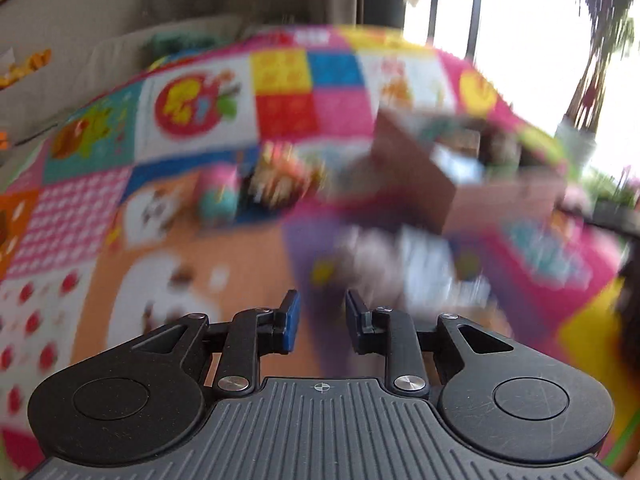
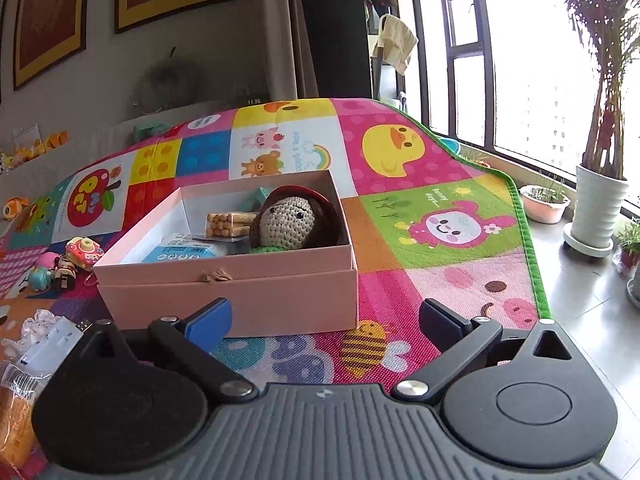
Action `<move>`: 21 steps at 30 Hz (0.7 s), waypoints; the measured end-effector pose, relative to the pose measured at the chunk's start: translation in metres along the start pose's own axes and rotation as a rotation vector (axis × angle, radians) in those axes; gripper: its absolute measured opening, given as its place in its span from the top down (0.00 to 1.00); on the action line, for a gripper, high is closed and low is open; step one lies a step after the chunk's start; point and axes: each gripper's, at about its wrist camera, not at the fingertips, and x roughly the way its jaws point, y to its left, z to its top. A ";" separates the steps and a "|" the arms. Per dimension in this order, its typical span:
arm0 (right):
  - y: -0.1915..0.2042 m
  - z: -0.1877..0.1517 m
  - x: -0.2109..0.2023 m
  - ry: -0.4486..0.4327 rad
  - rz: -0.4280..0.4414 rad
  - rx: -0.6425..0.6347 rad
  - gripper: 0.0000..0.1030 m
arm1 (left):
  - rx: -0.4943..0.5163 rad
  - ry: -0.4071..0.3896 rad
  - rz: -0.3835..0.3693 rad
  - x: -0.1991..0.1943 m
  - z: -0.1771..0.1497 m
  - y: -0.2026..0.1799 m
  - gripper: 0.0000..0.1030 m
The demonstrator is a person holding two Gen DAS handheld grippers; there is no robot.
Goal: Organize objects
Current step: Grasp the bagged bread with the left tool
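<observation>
A pink cardboard box (image 2: pixel 240 292) stands open on the colourful play mat (image 2: pixel 440 264). Inside it lie a crochet doll (image 2: pixel 290 220), a pack of biscuit sticks (image 2: pixel 230 224) and a blue-white packet (image 2: pixel 180 252). My right gripper (image 2: pixel 324 308) is open wide just before the box's near wall, with nothing between its pads. The left wrist view is motion-blurred: my left gripper (image 1: pixel 322 300) is shut and holds nothing, low over the mat (image 1: pixel 160 240). Ahead of it lie white packets (image 1: pixel 408 264), small toys (image 1: pixel 280 176) and the box (image 1: pixel 420 168).
Left of the box sit a toy camera (image 2: pixel 82 252) and small figurines (image 2: pixel 44 270), with white packets (image 2: pixel 48 340) and an orange bag (image 2: pixel 16 420) nearer. Tiled floor (image 2: pixel 580 320), a white plant pot (image 2: pixel 596 208) and a window lie beyond the mat's green right edge.
</observation>
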 end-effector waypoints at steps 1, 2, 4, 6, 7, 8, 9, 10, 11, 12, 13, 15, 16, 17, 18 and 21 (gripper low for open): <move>0.000 0.000 0.000 -0.002 0.001 0.001 0.00 | 0.009 0.028 0.010 0.003 -0.008 -0.001 0.73; -0.001 0.000 0.000 0.000 0.002 0.003 0.00 | 0.011 0.052 0.014 0.007 -0.014 -0.002 0.73; -0.002 0.001 0.002 0.014 0.001 0.009 0.00 | 0.000 0.046 0.023 0.013 -0.025 -0.006 0.72; -0.005 0.001 0.004 0.024 0.001 0.024 0.00 | -0.016 0.041 0.015 0.017 -0.023 -0.008 0.72; -0.006 0.001 0.004 0.025 0.000 0.031 0.00 | -0.033 0.044 0.003 0.020 -0.020 -0.007 0.71; -0.007 0.001 0.004 0.026 0.000 0.038 0.00 | -0.047 0.044 -0.010 0.021 -0.020 -0.007 0.65; -0.008 0.001 0.004 0.027 0.001 0.043 0.00 | -0.048 0.043 -0.023 0.023 -0.019 -0.008 0.58; -0.008 0.001 0.005 0.031 0.002 0.046 0.00 | -0.033 0.044 -0.031 0.025 -0.018 -0.013 0.54; -0.009 0.001 0.006 0.036 0.003 0.049 0.00 | -0.011 0.047 -0.035 0.027 -0.017 -0.017 0.47; -0.009 0.001 0.007 0.041 0.004 0.052 0.00 | 0.014 0.050 -0.034 0.028 -0.017 -0.022 0.39; -0.009 0.001 0.008 0.045 0.004 0.055 0.00 | 0.033 0.050 -0.037 0.030 -0.018 -0.026 0.35; -0.010 0.001 0.010 0.052 0.003 0.062 0.00 | 0.032 0.049 -0.060 0.032 -0.018 -0.029 0.25; -0.011 0.001 0.010 0.054 0.002 0.067 0.00 | 0.019 0.049 -0.072 0.032 -0.017 -0.026 0.25; -0.011 0.001 0.010 0.054 0.002 0.071 0.00 | -0.008 0.049 -0.086 0.031 -0.016 -0.021 0.26; -0.012 0.001 0.010 0.052 0.001 0.075 0.00 | -0.056 0.048 -0.095 0.028 -0.015 -0.014 0.31; -0.013 0.001 0.009 0.046 0.003 0.080 0.00 | -0.213 0.012 -0.153 0.007 -0.013 0.007 0.32</move>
